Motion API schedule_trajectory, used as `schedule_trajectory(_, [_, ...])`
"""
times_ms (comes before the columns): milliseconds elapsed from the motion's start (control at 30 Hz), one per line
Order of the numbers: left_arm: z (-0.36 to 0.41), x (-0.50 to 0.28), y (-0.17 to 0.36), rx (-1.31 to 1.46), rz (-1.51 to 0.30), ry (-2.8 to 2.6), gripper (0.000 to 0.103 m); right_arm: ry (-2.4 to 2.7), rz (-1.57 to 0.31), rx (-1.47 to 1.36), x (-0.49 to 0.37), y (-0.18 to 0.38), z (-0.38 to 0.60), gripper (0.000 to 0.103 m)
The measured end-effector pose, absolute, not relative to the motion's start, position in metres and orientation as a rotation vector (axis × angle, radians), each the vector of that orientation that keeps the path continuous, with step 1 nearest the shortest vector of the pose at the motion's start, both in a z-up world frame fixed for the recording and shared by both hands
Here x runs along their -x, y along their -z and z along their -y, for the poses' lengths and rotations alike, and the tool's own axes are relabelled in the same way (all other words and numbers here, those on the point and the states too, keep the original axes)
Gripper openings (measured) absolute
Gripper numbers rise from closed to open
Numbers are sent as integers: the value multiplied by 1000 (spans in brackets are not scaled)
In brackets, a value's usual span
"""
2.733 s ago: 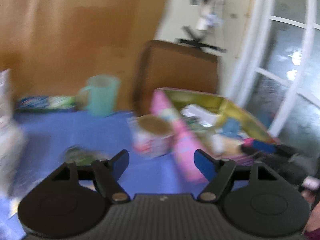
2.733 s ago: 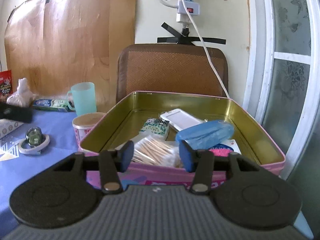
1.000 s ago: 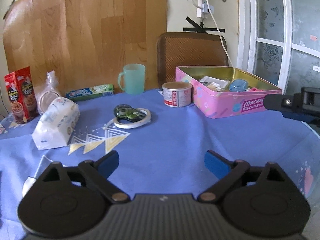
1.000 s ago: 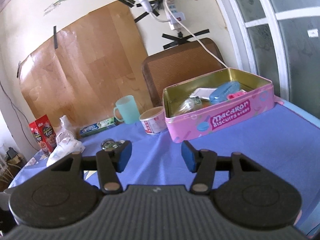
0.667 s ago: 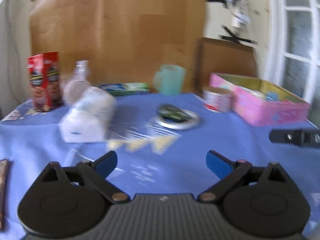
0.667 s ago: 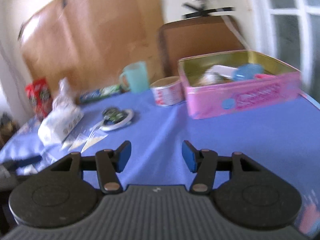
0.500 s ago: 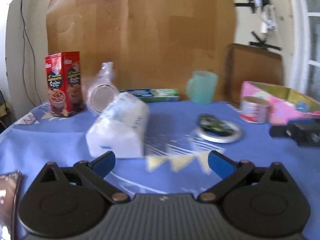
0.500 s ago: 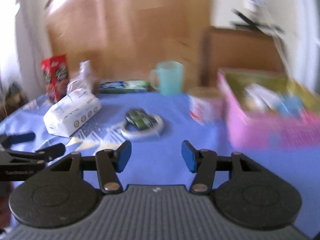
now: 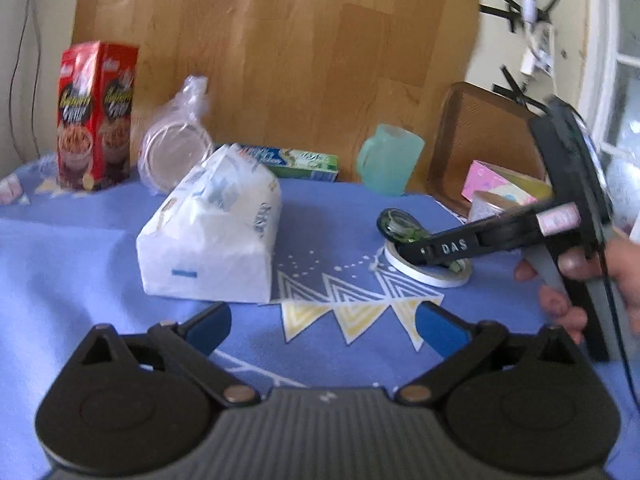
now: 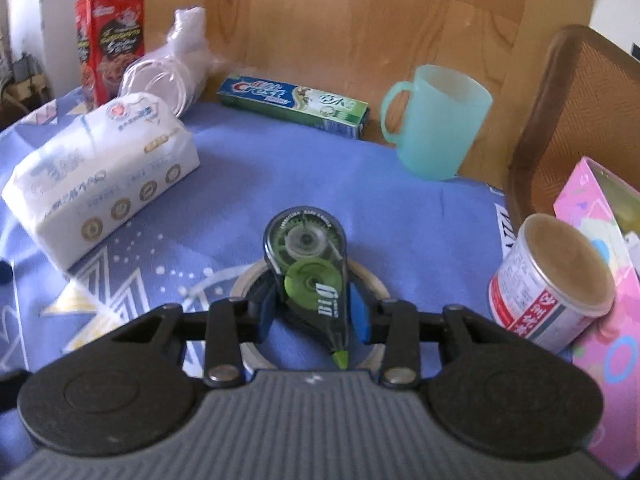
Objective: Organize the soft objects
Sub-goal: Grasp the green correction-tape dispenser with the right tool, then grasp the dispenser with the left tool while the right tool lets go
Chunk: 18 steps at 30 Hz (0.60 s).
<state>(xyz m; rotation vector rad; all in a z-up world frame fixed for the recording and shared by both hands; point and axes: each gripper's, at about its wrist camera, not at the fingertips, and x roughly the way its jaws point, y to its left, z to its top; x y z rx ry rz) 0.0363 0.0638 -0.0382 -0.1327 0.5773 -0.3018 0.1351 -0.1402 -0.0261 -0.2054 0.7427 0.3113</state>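
A white soft tissue pack lies on the blue cloth, left of centre; it also shows in the right wrist view. My left gripper is open and empty, just in front of the pack. My right gripper has its jaws on either side of a green and black correction tape dispenser, which rests on a white tape ring. The pads look close to the dispenser but contact is unclear. In the left wrist view the right gripper's finger reaches over the ring.
A pink biscuit tin stands at the right with a small can beside it. A teal mug, a toothpaste box, a red snack box and a bagged lid line the back by the wooden board.
Both grippers swung left from the pink tin. The right gripper came down over the correction tape dispenser on the ring. The left gripper now faces the tissue pack from close by.
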Motion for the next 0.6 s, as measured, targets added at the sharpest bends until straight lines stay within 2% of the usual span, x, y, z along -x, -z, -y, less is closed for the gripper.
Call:
schedule_trajectory(100, [-74, -42, 41, 213, -606, 289, 101, -305, -664, 183, -124, 16, 137, 41])
schedule_trajectory(200, [-79, -46, 45, 248, -637, 282, 100, -304, -567, 25, -113, -10, 147, 41])
schedule_trajectory(300, [-80, -44, 45, 246, -634, 269, 99, -336, -542, -47, -87, -28, 152, 41])
schedule_trajectory(600, [-63, -46, 45, 136, -674, 275, 100, -365, -674, 133, 14, 22, 141, 43])
